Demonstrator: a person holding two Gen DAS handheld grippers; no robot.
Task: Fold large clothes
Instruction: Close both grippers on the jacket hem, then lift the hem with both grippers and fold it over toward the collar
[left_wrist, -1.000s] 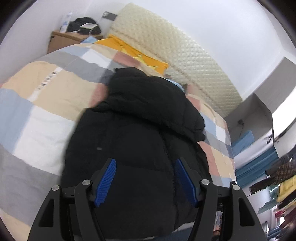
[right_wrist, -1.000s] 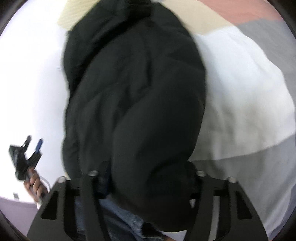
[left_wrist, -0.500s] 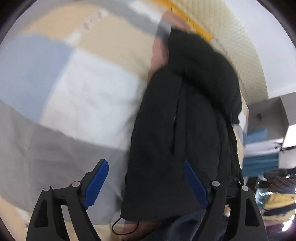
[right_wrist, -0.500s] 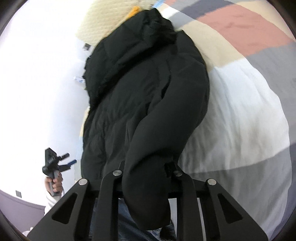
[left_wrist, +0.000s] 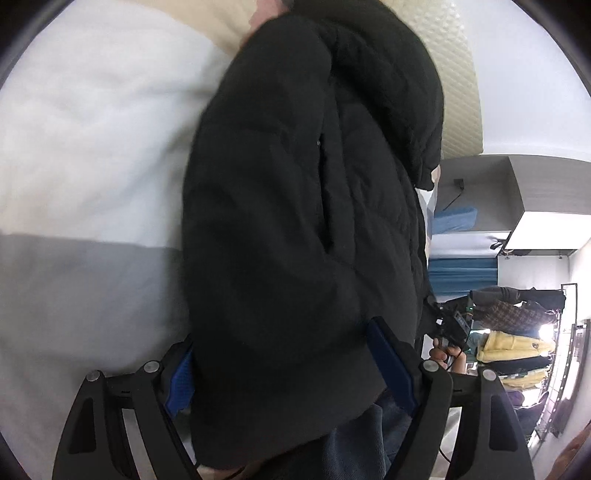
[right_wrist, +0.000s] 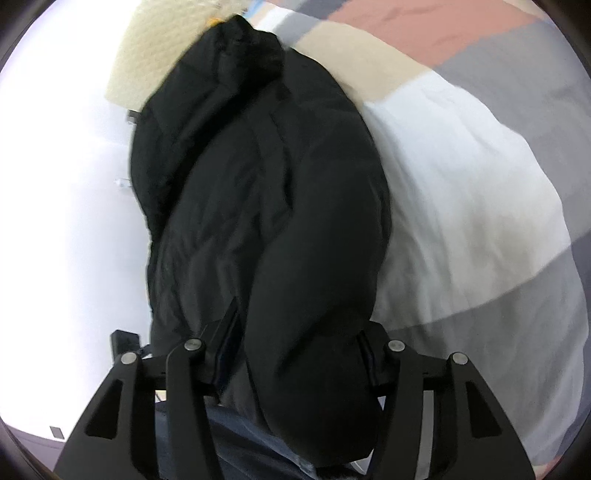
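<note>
The bed (left_wrist: 85, 155), under a patchwork cover, carries most of the black puffer jacket (left_wrist: 295, 206), whose hem end hangs off the near edge toward the person. The left gripper (left_wrist: 284, 373) and the right gripper (right_wrist: 295, 354) each have their fingers clamped on a padded sleeve near the hem, probably to lift and square the jacket for folding. No containers are visible.

Right gripper (right_wrist: 295, 354) pads buried under black jacket (right_wrist: 258, 184).
</note>
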